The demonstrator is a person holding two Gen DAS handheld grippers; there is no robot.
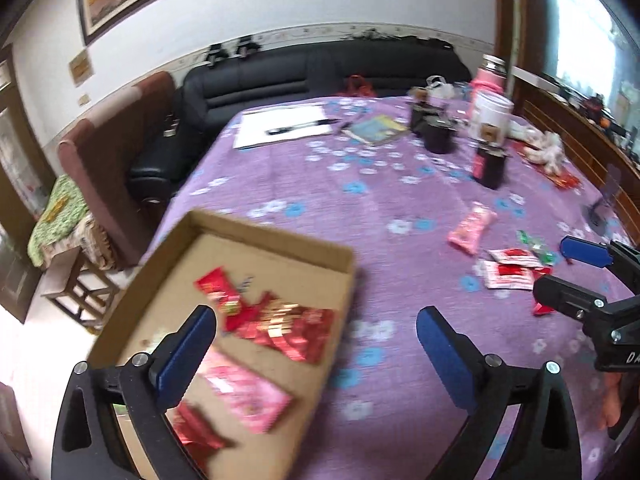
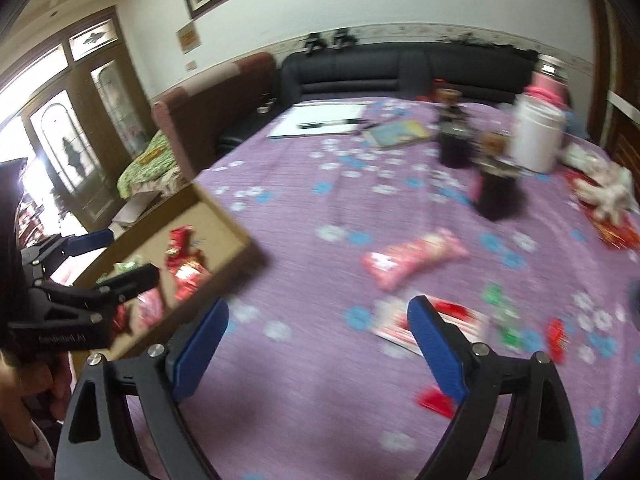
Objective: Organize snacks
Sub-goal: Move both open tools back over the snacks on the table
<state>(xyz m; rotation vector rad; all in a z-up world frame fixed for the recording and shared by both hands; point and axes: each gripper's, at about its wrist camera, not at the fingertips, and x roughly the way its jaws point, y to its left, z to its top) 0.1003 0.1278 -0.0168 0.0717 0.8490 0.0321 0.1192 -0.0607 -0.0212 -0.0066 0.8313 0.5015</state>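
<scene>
the left gripper is seen spread wide with nothing between its blue pads, held above the near edge of a cardboard box on a table covered by a purple flowered cloth. its left finger lies over the box, its right finger over bare cloth. inside the box, just ahead of the left finger, a red and gold packet is seen, with a pink packet beneath it and another red wrapper nearer still.

the right gripper is likewise held wide and empty above the cloth. ahead of it a pink snack bag lies loose; a red and white packet is partly hidden behind its right finger, with green candies just beyond. the box sits off to its left. details are blurred.

farther ahead, dark jars and a white tub are found.
</scene>
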